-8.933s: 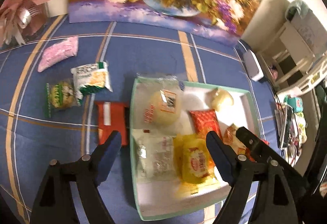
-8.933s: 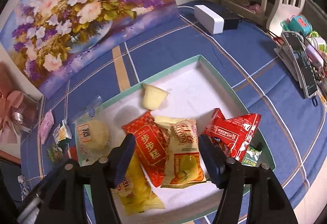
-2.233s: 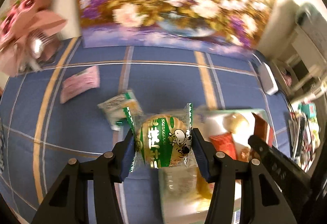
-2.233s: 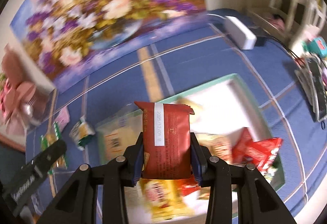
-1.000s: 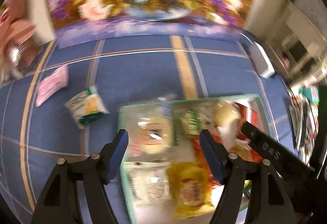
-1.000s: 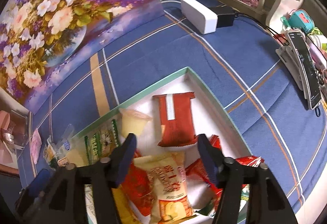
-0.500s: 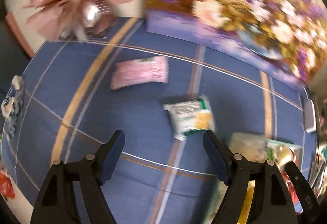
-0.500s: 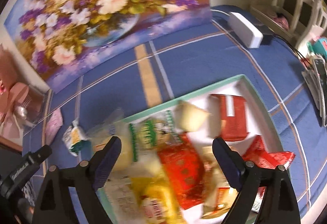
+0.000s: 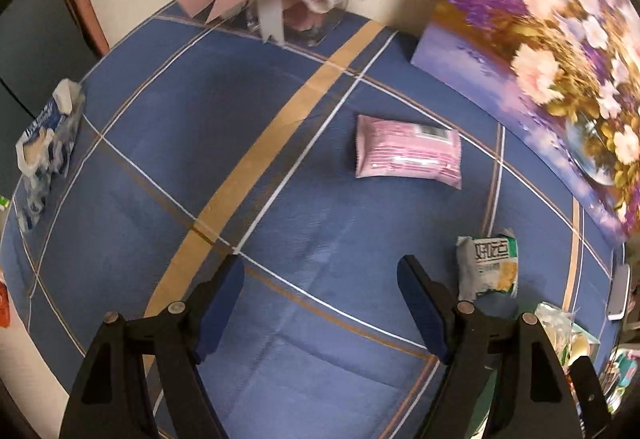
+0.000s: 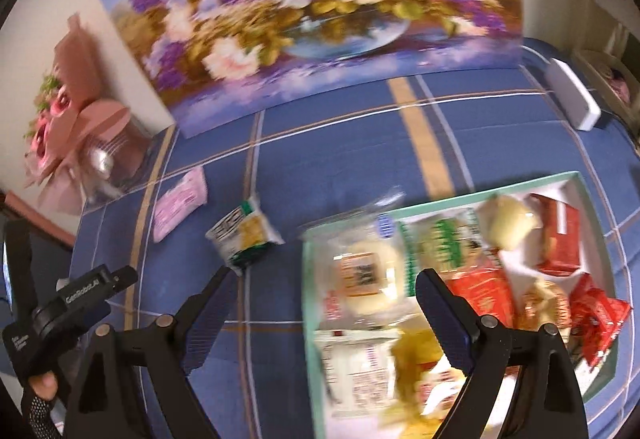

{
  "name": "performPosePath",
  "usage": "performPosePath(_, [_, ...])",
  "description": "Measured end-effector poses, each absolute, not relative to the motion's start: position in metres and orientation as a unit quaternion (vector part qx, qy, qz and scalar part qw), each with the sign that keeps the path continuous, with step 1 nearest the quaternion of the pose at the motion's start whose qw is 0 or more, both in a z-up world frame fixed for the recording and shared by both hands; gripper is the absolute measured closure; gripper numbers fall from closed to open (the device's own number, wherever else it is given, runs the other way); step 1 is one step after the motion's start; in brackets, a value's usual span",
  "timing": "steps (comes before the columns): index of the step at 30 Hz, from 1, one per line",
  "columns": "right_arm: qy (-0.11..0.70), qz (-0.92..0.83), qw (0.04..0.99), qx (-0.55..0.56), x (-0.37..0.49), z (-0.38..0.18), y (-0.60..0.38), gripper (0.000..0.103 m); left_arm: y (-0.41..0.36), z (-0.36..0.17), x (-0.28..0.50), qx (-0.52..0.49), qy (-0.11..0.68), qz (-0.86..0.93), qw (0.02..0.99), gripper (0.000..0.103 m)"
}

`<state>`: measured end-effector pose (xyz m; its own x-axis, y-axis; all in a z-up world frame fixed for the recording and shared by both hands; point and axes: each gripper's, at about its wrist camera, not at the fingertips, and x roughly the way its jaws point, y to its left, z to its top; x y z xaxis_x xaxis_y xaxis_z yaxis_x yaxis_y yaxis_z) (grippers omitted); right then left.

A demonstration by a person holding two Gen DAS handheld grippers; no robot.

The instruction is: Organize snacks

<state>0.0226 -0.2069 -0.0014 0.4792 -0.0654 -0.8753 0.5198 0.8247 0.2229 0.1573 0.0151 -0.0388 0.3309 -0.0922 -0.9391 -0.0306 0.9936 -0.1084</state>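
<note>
**Two packets wait outside the box**

Two snacks lie on the blue checked cloth of the bench (image 9: 168,143): a flat pink plastic packet (image 9: 408,158) and a small white-and-green packet (image 9: 488,267). The white box with a green rim (image 10: 448,201) already holds many snacks, so these two probably go there next. The left claw (image 9: 320,303) is spread wide with nothing between its fingers, and points toward the pink packet. The right claw (image 10: 322,305) is also released and hangs above the box edge.

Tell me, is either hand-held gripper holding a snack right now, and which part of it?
No. The left hand-held gripper and the right hand-held gripper are both open, with nothing between their fingers.
</note>
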Motion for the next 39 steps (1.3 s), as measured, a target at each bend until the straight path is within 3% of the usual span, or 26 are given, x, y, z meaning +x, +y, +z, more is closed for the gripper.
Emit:
performPosePath(7, [0.512,-0.127,0.823,0.211,0.063,-0.011,-0.182,0.011,0.001,-0.036,0.184,0.0,0.573,-0.077,0.816,0.023])
performPosePath(14, [0.566,-0.082,0.802,0.172,0.121,-0.02,-0.172,0.011,-0.04,-0.032,0.226,0.174,0.55,-0.167,0.799,0.023])
performPosePath(26, [0.653,-0.044,0.748,0.108,0.165,-0.079,-0.153,0.01,-0.089,-0.07,0.257,0.283,0.54,-0.259,0.749,0.023])
performPosePath(33, [0.67,-0.046,0.736,0.089,0.173,-0.104,-0.149,0.01,-0.098,-0.088,0.274,0.276,0.548,-0.266,0.744,0.023])
performPosePath(35, [0.669,-0.049,0.737,0.085,0.173,-0.106,-0.149,0.011,-0.095,-0.092,0.277,0.261,0.558,-0.264,0.742,0.027])
performPosePath(37, [0.665,-0.052,0.74,0.082,0.172,-0.105,-0.149,0.013,-0.091,-0.095,0.278,0.241,0.568,-0.266,0.741,0.048])
performPosePath(39, [0.659,-0.059,0.745,0.084,0.17,-0.103,-0.152,0.024,-0.086,-0.098,0.281,0.222,0.577,-0.262,0.741,0.057])
